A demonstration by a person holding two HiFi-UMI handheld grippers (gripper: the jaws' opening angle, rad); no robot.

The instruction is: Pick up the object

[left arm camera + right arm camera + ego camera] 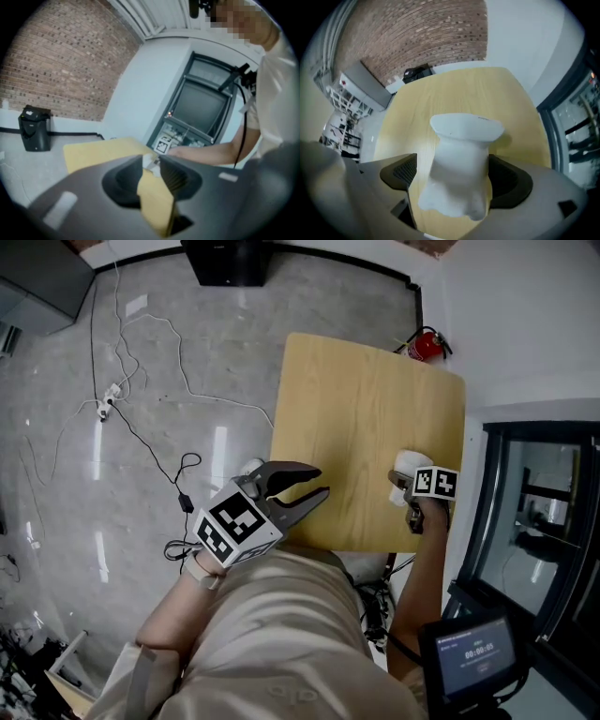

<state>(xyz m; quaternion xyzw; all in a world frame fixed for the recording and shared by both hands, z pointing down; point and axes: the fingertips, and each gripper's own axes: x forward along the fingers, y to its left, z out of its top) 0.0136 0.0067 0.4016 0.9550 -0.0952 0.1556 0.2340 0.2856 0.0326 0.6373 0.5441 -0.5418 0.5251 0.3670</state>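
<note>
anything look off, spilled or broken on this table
Nothing stands out. The white object rests on the wooden table between the right gripper and its open jaws, with no visible damage or spill. Only loose cables trail across the floor.

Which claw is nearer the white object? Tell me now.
Right. The right claw has the white object between its open jaws; the left claw hangs at the table's near left corner, well apart from it.
</note>
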